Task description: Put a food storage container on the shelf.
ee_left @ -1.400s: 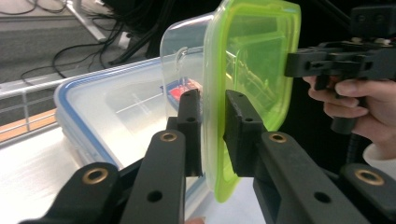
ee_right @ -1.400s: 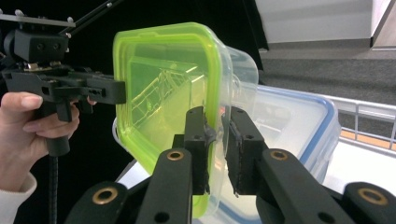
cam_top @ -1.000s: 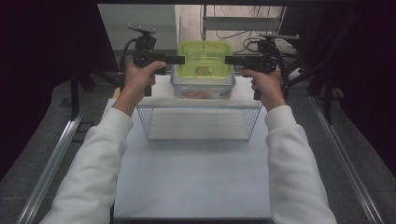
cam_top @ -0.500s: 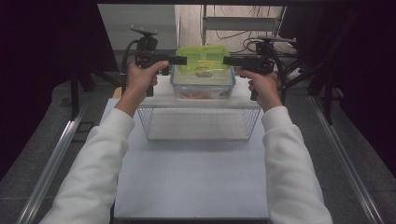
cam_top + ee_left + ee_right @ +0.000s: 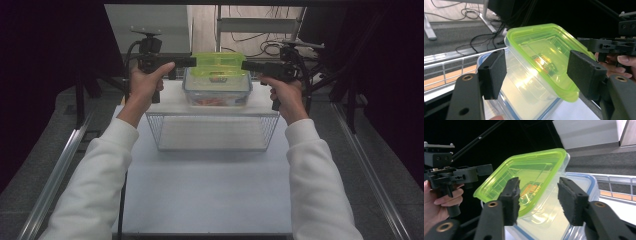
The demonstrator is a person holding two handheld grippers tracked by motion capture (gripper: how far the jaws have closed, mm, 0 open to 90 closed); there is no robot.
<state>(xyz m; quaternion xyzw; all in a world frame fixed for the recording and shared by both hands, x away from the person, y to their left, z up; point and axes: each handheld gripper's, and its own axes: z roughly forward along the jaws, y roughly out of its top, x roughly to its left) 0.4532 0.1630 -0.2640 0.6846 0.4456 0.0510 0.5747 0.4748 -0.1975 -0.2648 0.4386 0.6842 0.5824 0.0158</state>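
Nearest on the white surface (image 5: 200,195) stands an empty wire basket (image 5: 212,132). Beyond it, the green-lidded container (image 5: 218,67) sits nested in a blue-rimmed tub (image 5: 217,95). The left gripper (image 5: 187,61) and right gripper (image 5: 248,65) flank it; both sets of jaws have just been opening, apart now, pads off the lid. Best to draw them back level, so nothing tips.

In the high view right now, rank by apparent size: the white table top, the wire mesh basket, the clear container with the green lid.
1. White table top, largest.
2. Wire mesh basket.
3. Clear container with the green lid, smallest, though it sits farthest from the camera.
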